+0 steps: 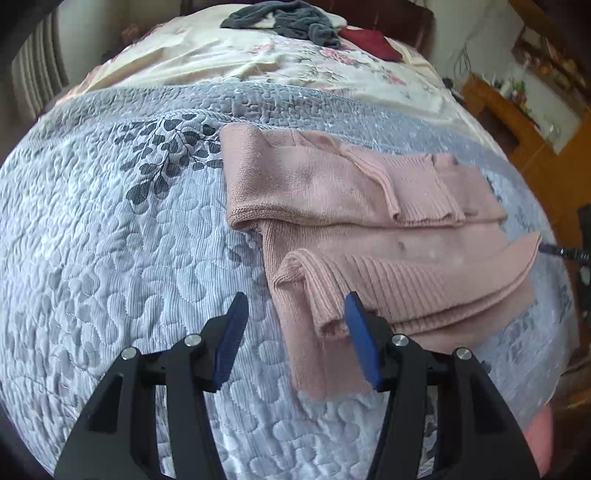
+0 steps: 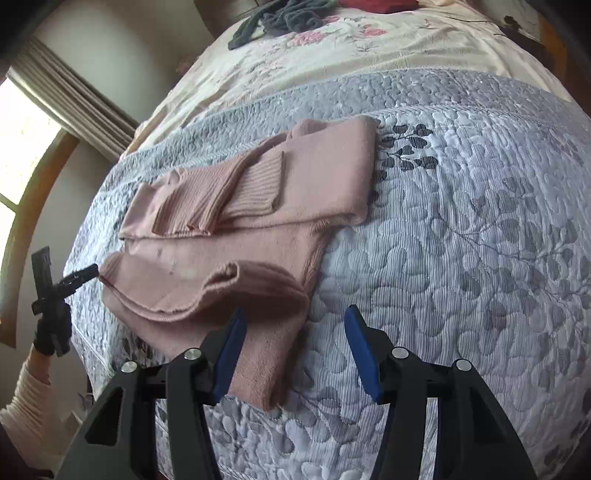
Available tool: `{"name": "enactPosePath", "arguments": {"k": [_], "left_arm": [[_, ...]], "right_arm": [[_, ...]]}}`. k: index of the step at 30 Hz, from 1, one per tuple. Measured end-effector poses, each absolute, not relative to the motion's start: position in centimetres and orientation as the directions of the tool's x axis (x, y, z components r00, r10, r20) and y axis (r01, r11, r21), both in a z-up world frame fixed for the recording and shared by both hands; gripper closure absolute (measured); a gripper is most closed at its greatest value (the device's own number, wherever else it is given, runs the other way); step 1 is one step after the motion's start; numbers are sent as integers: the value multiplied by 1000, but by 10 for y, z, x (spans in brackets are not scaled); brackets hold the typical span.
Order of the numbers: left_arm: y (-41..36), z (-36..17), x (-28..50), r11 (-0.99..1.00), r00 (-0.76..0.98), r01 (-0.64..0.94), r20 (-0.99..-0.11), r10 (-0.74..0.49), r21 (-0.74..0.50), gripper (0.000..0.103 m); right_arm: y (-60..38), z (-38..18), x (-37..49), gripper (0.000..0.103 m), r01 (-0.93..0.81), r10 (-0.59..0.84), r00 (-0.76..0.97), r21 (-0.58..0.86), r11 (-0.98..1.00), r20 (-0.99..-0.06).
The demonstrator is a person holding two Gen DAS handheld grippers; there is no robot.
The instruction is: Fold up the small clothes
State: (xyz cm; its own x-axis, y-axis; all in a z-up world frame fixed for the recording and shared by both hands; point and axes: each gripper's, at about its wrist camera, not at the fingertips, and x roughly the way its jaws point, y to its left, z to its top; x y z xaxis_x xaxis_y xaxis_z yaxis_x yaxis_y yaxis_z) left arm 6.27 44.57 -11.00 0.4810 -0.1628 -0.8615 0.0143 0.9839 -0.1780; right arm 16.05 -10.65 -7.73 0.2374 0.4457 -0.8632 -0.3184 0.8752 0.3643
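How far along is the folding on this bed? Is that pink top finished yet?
Partly done: the pink sweater lies on the grey quilt with both sleeves folded across its body. In hand: nothing; the left gripper and right gripper both hover open near its edge. Left: probably folding it in half, then the dark garment and red one farther up the bed.

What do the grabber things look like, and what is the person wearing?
Both the left gripper and the right gripper have black angular plastic frames with round silver bolt heads and two flat blue ridged fingers. The person's left hand wears a black glove, with a cream ribbed sleeve below.
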Motion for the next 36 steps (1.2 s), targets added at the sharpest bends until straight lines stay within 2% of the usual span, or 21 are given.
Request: {"name": "enactPosePath", "arguments": {"k": [5, 11, 16, 20, 26, 31, 36], "left_arm": [[437, -121, 57, 989, 463, 105, -875, -139, -102, 46], [442, -125, 75, 974, 480, 101, -847, -228, -205, 46], [439, -122, 114, 974, 506, 36, -836, -209, -222, 46], [453, -118, 132, 958, 531, -39, -819, -220, -283, 46], [456, -108, 122, 944, 555, -9, -786, -270, -331, 41], [442, -118, 129, 949, 538, 32, -795, -281, -313, 37], [445, -110, 128, 904, 595, 51, -714, -368, -424, 37]], "right_arm": [[-92, -95, 159, 45, -364, 433, 211, 341, 867, -876], [-64, -107, 175, 44, -398, 440, 218, 332, 855, -871], [-52, -111, 208, 44, -321, 428, 255, 341, 883, -867], [-58, -110, 219, 44, -289, 440, 263, 366, 885, -858], [-64, -103, 213, 39, -335, 488, 238, 400, 853, -840], [-50, -115, 217, 37, -349, 453, 221, 364, 864, -863], [-36, -127, 219, 37, -384, 414, 212, 314, 868, -885]]}}
